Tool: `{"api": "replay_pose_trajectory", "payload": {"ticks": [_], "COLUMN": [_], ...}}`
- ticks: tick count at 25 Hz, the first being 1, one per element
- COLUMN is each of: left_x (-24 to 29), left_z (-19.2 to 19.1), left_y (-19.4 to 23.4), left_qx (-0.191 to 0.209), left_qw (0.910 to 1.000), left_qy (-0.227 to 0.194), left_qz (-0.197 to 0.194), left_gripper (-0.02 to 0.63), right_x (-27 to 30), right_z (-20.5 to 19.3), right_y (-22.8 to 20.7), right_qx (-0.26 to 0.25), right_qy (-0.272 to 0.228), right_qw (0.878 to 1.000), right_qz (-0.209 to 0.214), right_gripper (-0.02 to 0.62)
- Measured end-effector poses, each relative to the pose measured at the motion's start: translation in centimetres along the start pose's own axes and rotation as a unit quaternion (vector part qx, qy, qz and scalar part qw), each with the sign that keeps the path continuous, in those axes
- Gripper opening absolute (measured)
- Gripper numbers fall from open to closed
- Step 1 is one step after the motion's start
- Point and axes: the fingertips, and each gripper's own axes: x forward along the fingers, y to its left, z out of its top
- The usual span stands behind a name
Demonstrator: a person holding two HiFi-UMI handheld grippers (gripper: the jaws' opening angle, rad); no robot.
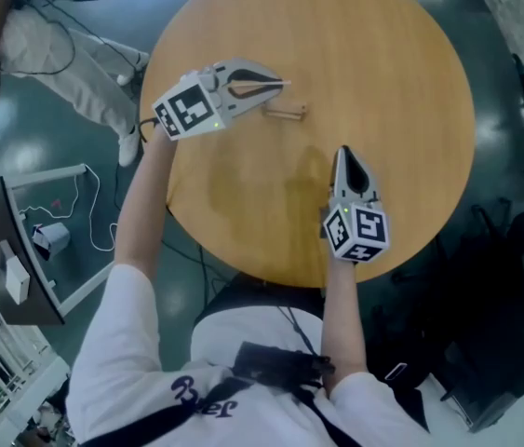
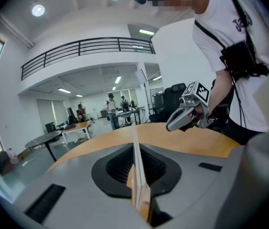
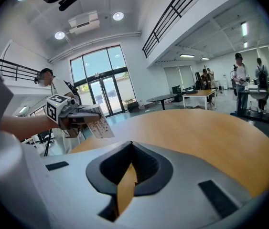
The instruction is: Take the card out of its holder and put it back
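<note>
Our left tongs (image 1: pixel 278 86) are clenched on the one card (image 2: pixel 135 163), held apart from its holder (image 1: pixel 285 112).
Our left arm stretches out, tongs level and pointing across the round surface (image 1: pixel 392 82), tips near the single wooden holder. Our right tongs (image 1: pixel 342 153) are clenched on nothing near the front edge, pointing away from us, forearm tucked close.

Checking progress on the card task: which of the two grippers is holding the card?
The left gripper: its jaws are shut on the white card, above the table near the wooden holder. The right gripper is shut on nothing.
</note>
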Motion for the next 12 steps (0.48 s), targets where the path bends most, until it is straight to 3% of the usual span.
{"api": "replay_pose_trajectory", "payload": {"ticks": [7,12], "left_x": [1.1,2.0], "left_z": [0.3,0.0], "left_y": [-0.6,-1.0], "left_qx": [-0.045,-0.07], "left_qw": [0.9944,0.9905], "left_qy": [-0.058,-0.068], "left_qz": [-0.076,-0.097], "left_gripper": [0.028,0.028], "right_x": [0.7,1.1], "right_z": [-0.3,-0.7], "right_y": [0.2,0.2], "right_qx": [-0.004,-0.006], "right_qy": [0.011,0.017], "right_qw": [1.0,1.0], "right_qz": [0.0,-0.001], "right_gripper": [0.012,0.011]}}
